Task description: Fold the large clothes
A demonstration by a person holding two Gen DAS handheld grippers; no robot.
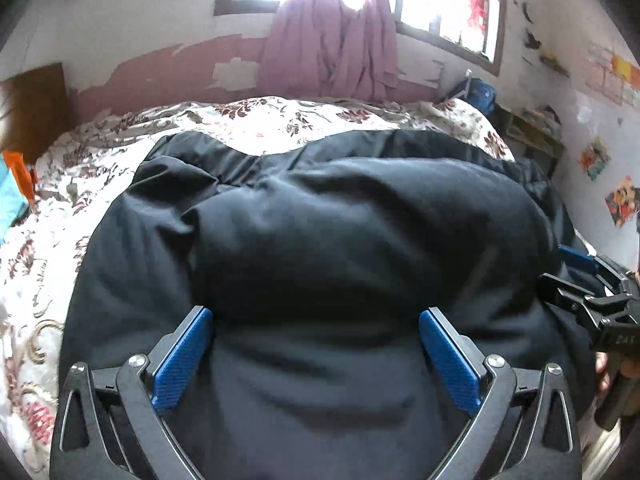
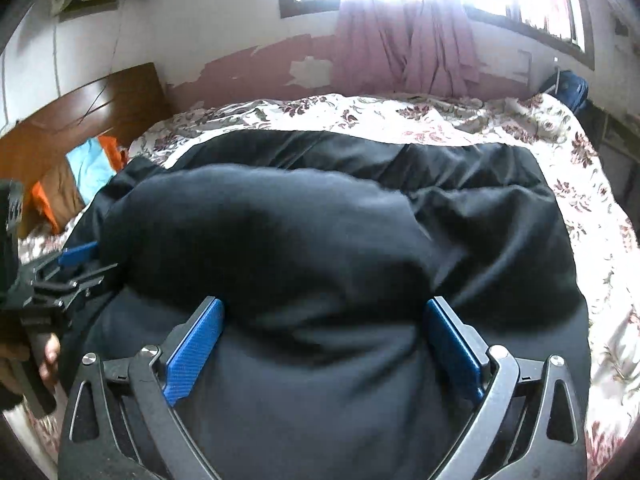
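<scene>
A large black padded garment (image 1: 340,220) lies folded over on a floral bedspread (image 1: 260,116), its upper layer forming a thick rounded bulge. My left gripper (image 1: 316,314) hovers low at its near side, blue pads (image 1: 184,360) spread wide, with the bulge between them but not pinched. In the right wrist view the same black garment (image 2: 280,232) fills the middle, and my right gripper (image 2: 325,302) stands open the same way, straddling the fold. Each gripper shows in the other's view: the right gripper (image 1: 580,260) at the right edge, the left gripper (image 2: 76,256) at the left edge.
A floral bedspread (image 2: 440,116) surrounds the garment at the back and right. A wooden headboard (image 2: 100,96) and orange and blue cloth (image 2: 92,168) sit at the left. Pink curtains (image 2: 420,48) hang under a bright window. A blue bag (image 2: 568,88) lies at the far right corner.
</scene>
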